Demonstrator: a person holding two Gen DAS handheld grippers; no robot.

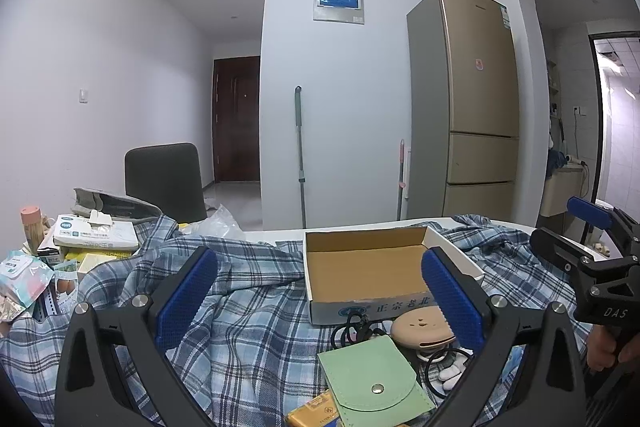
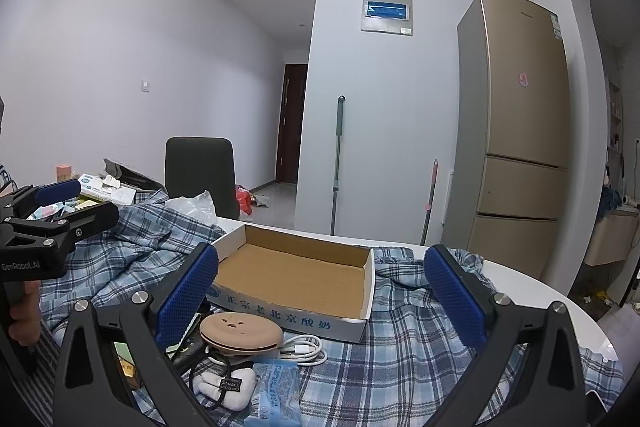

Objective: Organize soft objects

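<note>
A blue plaid shirt [image 1: 248,327] [image 2: 400,355] lies rumpled over the table. On it sits an empty cardboard box [image 1: 360,307] [image 2: 280,311]. In front of the box lie a beige round pad [image 1: 420,331] [image 2: 240,331], a green snap pouch [image 1: 376,383], a white plush charm [image 2: 236,387], a blue tissue packet [image 2: 276,391] and a white cable [image 2: 304,345]. My left gripper [image 1: 320,297] [image 2: 76,203] hovers open over the shirt, left of the box. My right gripper [image 2: 320,299] [image 1: 572,231] is open too, above the small items, and holds nothing.
Clutter fills the table's left end: a tissue box [image 1: 96,231], a wipes pack [image 1: 24,275], a plastic bag [image 1: 216,223]. A yellow carton [image 1: 312,411] lies beside the pouch. A dark chair [image 1: 164,179] stands behind. The white table edge [image 2: 520,283] curves at right.
</note>
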